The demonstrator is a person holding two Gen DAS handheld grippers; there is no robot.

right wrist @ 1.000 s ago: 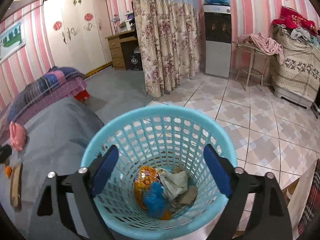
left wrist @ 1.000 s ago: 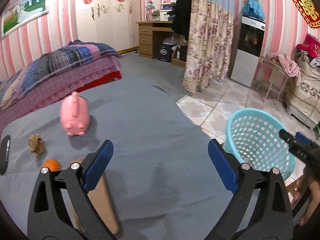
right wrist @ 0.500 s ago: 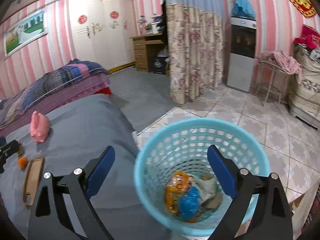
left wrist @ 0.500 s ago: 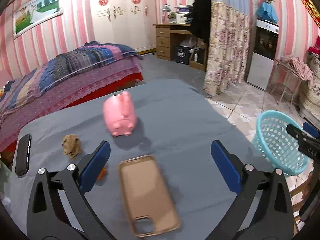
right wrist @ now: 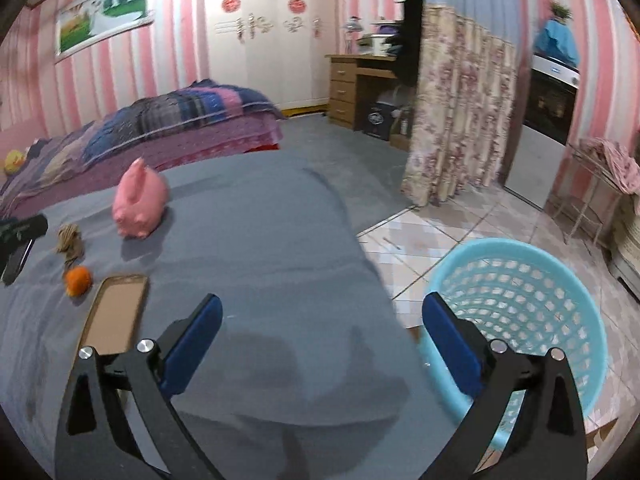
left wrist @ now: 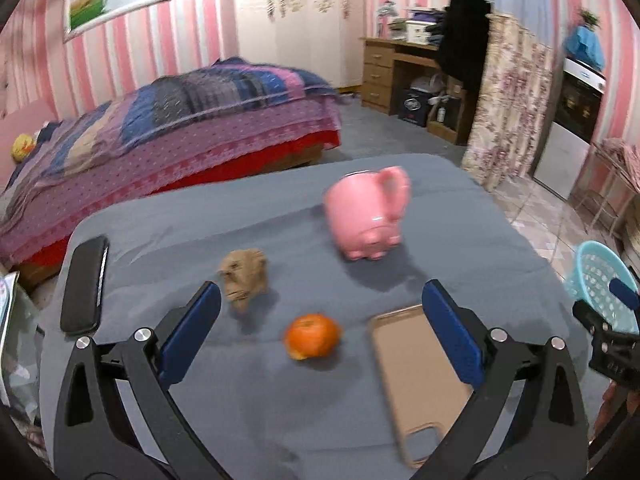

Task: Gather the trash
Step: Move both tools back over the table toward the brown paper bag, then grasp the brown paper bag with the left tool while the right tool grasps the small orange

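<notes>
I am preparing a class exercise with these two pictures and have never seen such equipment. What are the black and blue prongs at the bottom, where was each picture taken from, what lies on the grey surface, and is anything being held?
The prongs are hand-held grippers: a person holds one in each hand, and a wide-angle camera on each looks forward along its two blue-padded fingers. One picture comes from the left gripper, the other from the right gripper. Both are open and hold nothing.

On the grey cloth lie a pink pig-shaped pot, a crumpled brown scrap, an orange peel or fruit (too blurred to tell which), a tan phone case and a black phone near the left edge. A light blue basket stands on the tiled floor beside the surface; its contents are not visible here.
</notes>
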